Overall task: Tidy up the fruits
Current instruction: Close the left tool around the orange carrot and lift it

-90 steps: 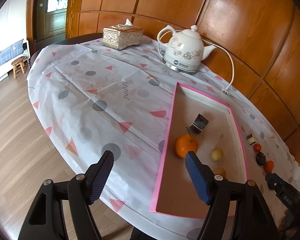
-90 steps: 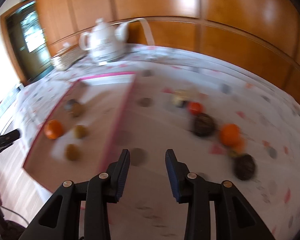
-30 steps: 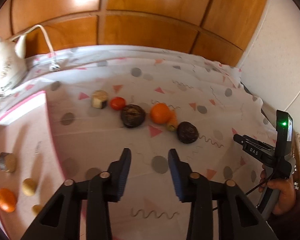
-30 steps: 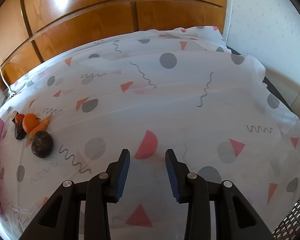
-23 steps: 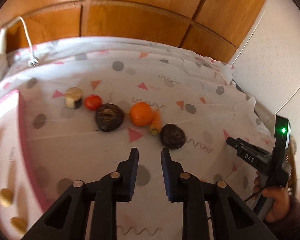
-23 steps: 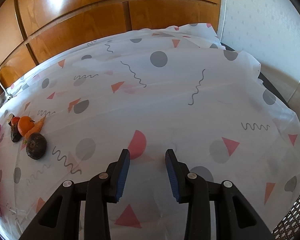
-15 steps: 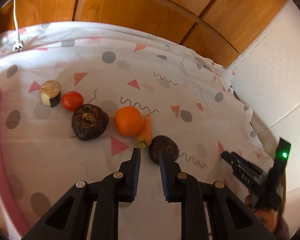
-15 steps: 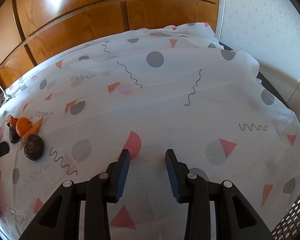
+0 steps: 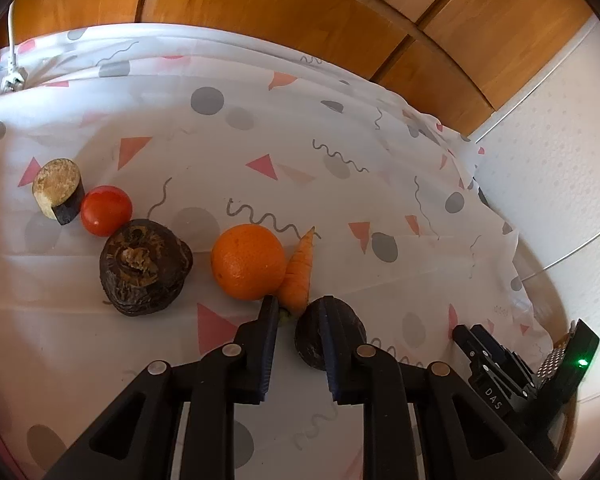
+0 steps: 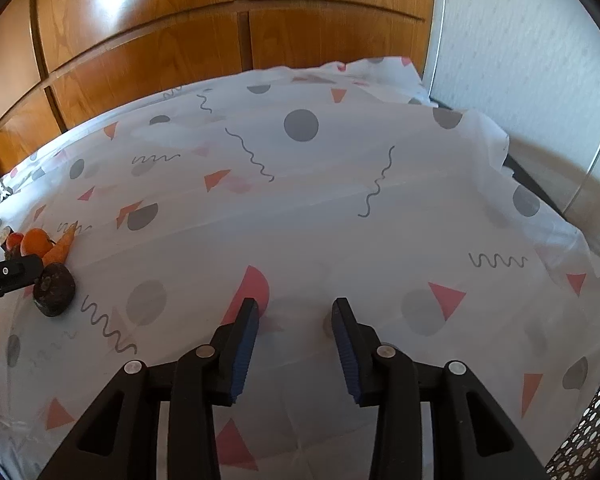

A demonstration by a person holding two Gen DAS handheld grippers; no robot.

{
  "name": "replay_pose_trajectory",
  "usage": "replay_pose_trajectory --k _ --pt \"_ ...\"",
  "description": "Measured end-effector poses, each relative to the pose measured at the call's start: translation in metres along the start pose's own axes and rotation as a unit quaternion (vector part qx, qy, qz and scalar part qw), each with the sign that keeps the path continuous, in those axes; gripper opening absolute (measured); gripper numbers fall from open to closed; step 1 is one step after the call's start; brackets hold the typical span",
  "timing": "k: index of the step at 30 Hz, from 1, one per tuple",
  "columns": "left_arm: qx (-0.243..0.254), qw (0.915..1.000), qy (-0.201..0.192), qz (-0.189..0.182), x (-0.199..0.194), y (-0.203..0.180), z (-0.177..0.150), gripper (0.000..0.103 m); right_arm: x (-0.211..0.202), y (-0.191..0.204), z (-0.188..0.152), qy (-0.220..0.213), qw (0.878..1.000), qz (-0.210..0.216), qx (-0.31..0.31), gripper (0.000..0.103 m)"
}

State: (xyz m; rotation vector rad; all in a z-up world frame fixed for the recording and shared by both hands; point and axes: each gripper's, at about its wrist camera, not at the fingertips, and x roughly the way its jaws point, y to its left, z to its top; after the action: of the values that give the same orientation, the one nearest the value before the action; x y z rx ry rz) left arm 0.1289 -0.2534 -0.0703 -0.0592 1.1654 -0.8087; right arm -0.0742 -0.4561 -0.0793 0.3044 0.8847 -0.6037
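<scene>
While right gripper (image 10: pixel 294 312) hovers parted, left gripper (image 9: pixel 298 306) gapes empty at carrot (image 9: pixel 299 276) stem

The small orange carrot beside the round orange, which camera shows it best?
The left wrist view: the small orange carrot lies close and sharp, leaning on the round orange. The right wrist view shows it tiny at the left edge.

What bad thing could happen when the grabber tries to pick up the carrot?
The left gripper has its fingers open around the stem end of the carrot, which leans on the orange, so closing may roll the orange away. One finger overlaps the dark round fruit and may nudge it.
</scene>
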Motion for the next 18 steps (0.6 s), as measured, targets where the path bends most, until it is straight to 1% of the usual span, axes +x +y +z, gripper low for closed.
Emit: replay_pose_trajectory --k 1,2,3,6,9,13,16,18 --pt "-0.004 1.0 0.0 -0.003 0.0 0.002 0.0 0.018 0.0 0.0 -0.001 -0.004 1.0 -0.001 0.001 0.041" --pt "-0.006 1.0 -0.001 -0.004 -0.001 0.003 -0.001 0.005 0.0 0.001 -0.002 -0.009 1.0 -0.002 0.002 0.042" --pt "-0.006 1.0 0.0 -0.001 -0.002 0.004 -0.002 0.0 0.0 0.001 -0.002 -0.012 1.0 -0.002 0.002 0.043" --pt "-0.008 1.0 0.0 -0.003 -0.005 0.008 -0.008 0.0 0.0 0.0 -0.002 -0.013 1.0 0.001 0.005 0.044" --pt "-0.004 1.0 0.003 -0.003 -0.008 0.012 -0.014 0.0 0.0 0.0 -0.002 -0.014 1.0 0.004 0.006 0.047" --pt "-0.005 0.9999 0.014 0.006 -0.007 0.018 -0.014 0.0 0.0 0.001 -0.003 -0.015 1.0 0.005 0.007 0.05" --pt "-0.011 0.9997 0.021 0.003 -0.005 0.017 -0.011 0.006 0.0 0.002 -0.004 -0.015 1.0 0.007 0.006 0.053" --pt "-0.011 0.9998 0.019 0.002 -0.003 0.014 -0.007 0.02 0.0 0.003 -0.004 -0.015 1.0 0.008 0.005 0.054"
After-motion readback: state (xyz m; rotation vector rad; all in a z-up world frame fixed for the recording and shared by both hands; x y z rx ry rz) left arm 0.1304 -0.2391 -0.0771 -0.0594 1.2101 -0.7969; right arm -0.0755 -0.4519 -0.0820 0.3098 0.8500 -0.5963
